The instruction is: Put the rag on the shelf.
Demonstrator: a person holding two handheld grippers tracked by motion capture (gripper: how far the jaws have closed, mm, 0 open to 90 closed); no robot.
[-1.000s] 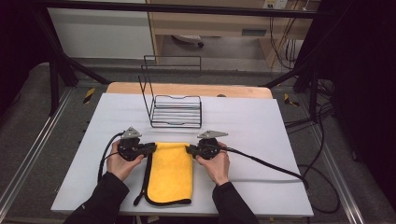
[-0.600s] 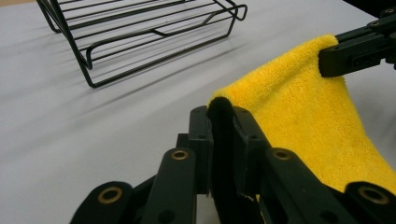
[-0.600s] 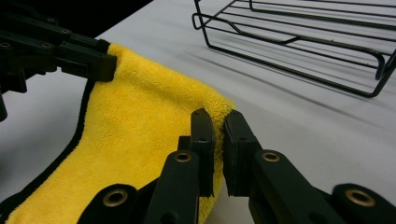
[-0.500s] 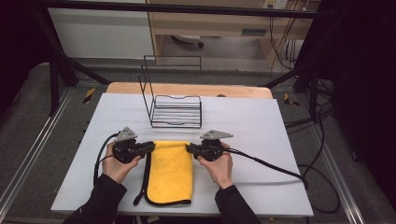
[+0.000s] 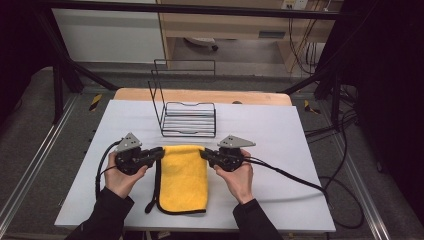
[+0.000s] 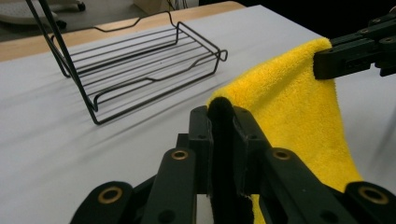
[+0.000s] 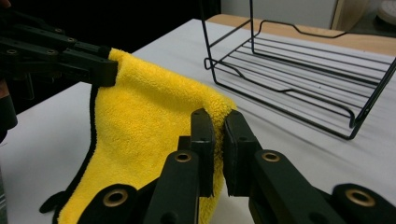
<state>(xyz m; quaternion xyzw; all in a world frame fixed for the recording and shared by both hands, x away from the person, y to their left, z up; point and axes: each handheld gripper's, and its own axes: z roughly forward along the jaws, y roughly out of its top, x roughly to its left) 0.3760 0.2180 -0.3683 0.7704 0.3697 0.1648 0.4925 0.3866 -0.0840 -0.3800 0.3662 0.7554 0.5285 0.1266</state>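
Black wire rack (image 5: 188, 119) holds nothing; yellow cloth (image 5: 183, 175) lies just beside.

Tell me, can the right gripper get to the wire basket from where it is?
Probably yes: bare table lies between the right gripper and the wire basket, but it is shut on the yellow cloth.

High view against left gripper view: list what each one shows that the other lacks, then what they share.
High view alone: both hands, the left gripper whole with its grey plate, the trailing cables, the table's wooden far edge, the floor. Left gripper view alone: close up, its own fingers shut on the yellow cloth's black-trimmed corner. Both: the cloth, the wire rack, the white tabletop, the right gripper pinching the other corner.
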